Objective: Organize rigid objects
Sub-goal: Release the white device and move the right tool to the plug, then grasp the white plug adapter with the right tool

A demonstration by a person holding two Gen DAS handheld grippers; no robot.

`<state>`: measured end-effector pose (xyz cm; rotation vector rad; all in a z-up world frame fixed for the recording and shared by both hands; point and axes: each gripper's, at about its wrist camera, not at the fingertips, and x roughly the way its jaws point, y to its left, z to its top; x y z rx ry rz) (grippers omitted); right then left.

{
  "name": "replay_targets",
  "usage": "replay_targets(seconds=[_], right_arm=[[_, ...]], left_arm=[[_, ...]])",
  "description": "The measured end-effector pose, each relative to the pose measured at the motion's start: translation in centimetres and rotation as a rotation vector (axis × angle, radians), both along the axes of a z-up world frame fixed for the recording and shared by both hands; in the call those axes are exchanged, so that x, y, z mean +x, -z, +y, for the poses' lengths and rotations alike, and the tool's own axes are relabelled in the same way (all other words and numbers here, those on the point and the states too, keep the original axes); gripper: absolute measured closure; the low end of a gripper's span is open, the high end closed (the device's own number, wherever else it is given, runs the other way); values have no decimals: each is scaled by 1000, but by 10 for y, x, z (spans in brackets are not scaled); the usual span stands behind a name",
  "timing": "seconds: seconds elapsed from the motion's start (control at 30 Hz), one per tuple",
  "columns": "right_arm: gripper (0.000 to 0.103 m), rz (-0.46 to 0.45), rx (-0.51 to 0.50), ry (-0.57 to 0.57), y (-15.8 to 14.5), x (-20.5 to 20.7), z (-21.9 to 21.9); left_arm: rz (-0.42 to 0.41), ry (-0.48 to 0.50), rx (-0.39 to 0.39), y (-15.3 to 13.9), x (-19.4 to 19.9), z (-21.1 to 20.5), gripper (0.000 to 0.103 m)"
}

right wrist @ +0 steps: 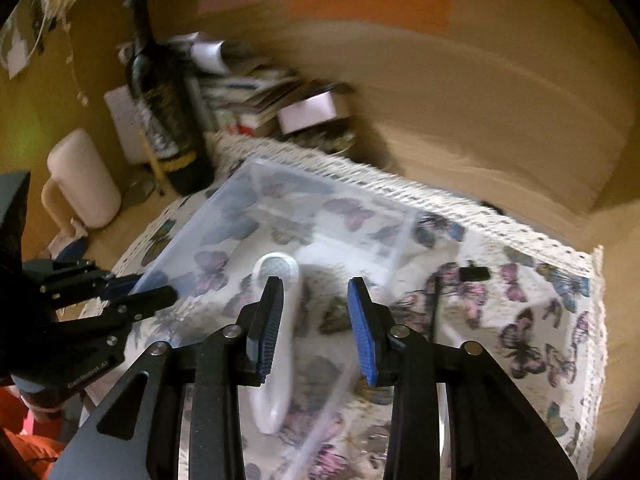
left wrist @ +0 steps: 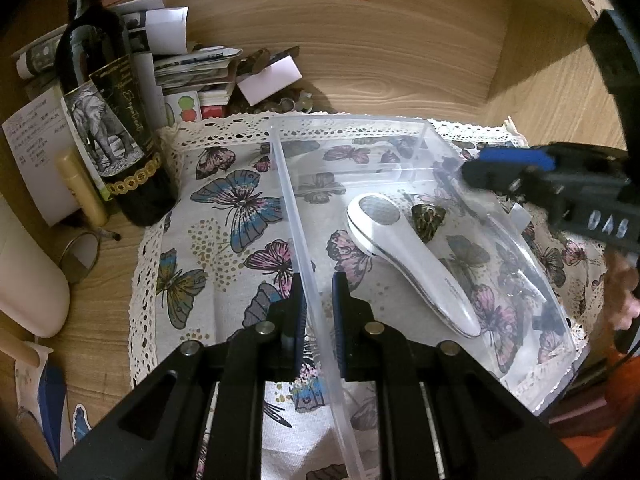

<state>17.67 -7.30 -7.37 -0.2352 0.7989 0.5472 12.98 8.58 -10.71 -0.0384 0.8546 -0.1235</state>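
Observation:
A clear plastic bin (left wrist: 288, 184) lies on a butterfly-print cloth (left wrist: 224, 208). Inside it lie a white handheld device (left wrist: 404, 256) and a small dark patterned piece (left wrist: 428, 216). My left gripper (left wrist: 318, 312) straddles the bin's left wall, one finger on each side, gripping it. My right gripper (right wrist: 314, 320) is open and empty, hovering above the bin (right wrist: 240, 208) and the white device (right wrist: 280, 320); it also shows in the left wrist view (left wrist: 520, 172) over the bin's right wall. The left gripper shows in the right wrist view (right wrist: 148, 292) at the bin's corner.
A dark wine bottle (left wrist: 108, 120) stands at the cloth's left edge, beside papers (left wrist: 192, 68), a cream tube (left wrist: 80, 188) and a cream cylinder (left wrist: 28, 280). Wooden walls (left wrist: 400, 60) close in behind and to the right. A black clip (right wrist: 474, 274) lies on the cloth.

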Motion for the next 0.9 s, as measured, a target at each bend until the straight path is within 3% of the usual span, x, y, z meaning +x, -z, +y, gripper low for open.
replay_targets(seconds=[0.3,0.57,0.9], right_arm=[[64,-101,21,236,-19,4,-77],[64,-2,15,347,16,15,-127],[63,153,42,307,58,27,-135]], left_arm=[[11,-18,12,-1,2,-3,91],[25,-31,17,-2,3,-4,91],[32,-40,33,-2,5,-6,91]])
